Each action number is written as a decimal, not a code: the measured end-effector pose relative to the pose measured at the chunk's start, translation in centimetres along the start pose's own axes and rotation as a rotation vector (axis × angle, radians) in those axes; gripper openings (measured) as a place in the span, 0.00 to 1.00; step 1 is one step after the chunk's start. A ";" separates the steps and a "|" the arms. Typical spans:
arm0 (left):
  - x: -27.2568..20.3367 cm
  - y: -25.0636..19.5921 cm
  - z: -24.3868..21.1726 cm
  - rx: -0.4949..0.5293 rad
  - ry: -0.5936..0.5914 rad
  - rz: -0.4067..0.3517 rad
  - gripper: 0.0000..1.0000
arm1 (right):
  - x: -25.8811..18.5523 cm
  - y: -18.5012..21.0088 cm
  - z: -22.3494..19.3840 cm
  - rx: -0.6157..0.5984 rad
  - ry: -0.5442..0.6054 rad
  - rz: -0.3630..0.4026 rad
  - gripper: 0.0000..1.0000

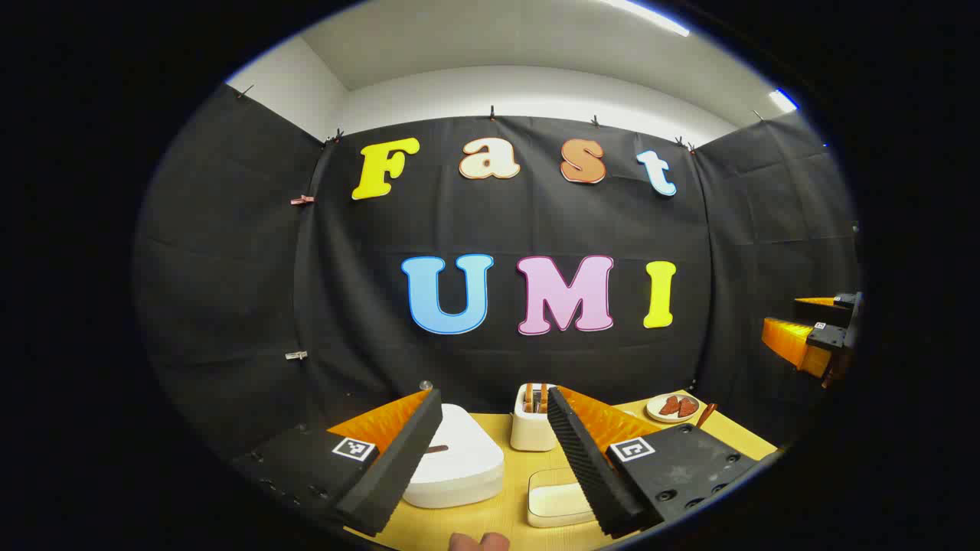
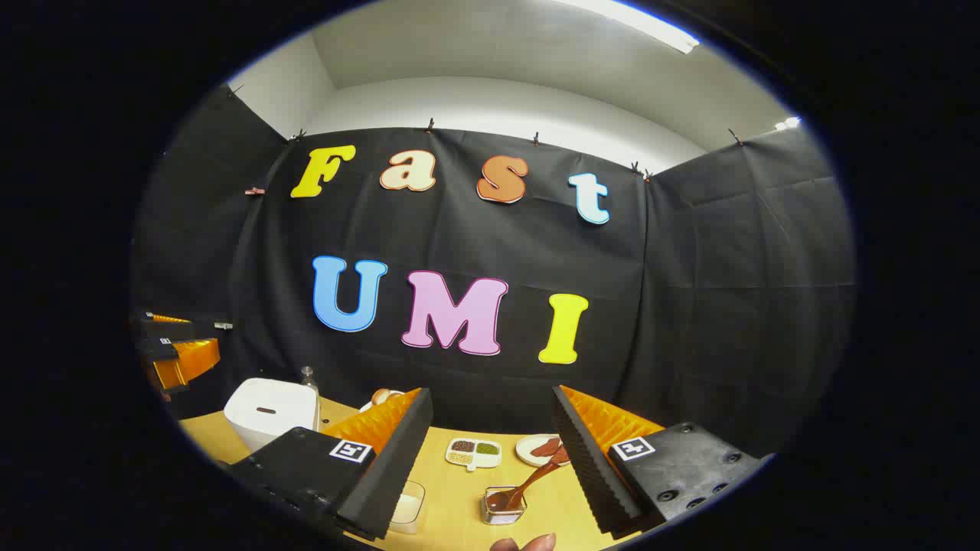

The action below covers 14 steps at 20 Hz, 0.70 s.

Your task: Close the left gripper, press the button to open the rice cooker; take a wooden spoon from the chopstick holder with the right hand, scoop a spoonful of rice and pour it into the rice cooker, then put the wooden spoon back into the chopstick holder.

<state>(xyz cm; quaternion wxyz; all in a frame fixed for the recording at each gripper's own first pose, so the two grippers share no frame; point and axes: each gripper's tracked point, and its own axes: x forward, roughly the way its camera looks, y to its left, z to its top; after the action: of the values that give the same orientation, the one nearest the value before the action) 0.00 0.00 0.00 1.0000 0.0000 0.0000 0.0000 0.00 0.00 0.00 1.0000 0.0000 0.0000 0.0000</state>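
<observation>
White rice cooker lid down | left claw open | right claw open

Rice cooker: near-left side hidden behind my left finger. Divided dish: I cannot identify its small contents.

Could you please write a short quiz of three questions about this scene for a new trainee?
1. True or false: the lid of the rice cooker is already open.
2. In the right gripper view, the wooden spoon stands in: A) the divided dish B) the small clear holder C) the rice cooker.
3. Fill in: the left gripper and the right gripper are both ____.

Key:
1. False; the lid is down.
2. B.
3. Open; nothing sits between the fingers.
</observation>
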 end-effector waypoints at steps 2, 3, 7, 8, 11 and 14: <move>0.0 -0.1 0.0 0.008 -0.003 0.001 0.96 | -0.1 0.1 0.0 0.028 0.007 0.003 0.97; 0.0 -0.2 -0.1 0.010 -0.004 -0.001 0.96 | -0.1 0.1 -0.1 0.038 0.008 0.001 0.97; 0.0 -0.3 -0.1 0.016 -0.007 -0.012 0.96 | -0.1 -0.3 0.1 0.032 0.001 -0.022 0.97; 0.0 -0.2 -0.1 0.016 -0.007 -0.013 0.95 | -0.1 -0.3 0.0 0.031 -0.001 -0.026 0.98; 0.1 0.1 -0.4 0.013 -0.001 -0.003 0.96 | -0.1 -0.2 0.0 0.038 -0.002 -0.019 0.97; 0.3 0.1 -0.6 -0.010 0.005 -0.006 0.96 | -0.1 -0.4 0.0 0.053 0.003 -0.025 0.97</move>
<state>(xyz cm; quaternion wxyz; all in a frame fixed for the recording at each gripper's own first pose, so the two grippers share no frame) 0.32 0.06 -0.62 1.0000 -0.0052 0.0024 -0.0030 -0.06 -0.36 -0.03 0.9996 0.0267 0.0014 -0.0124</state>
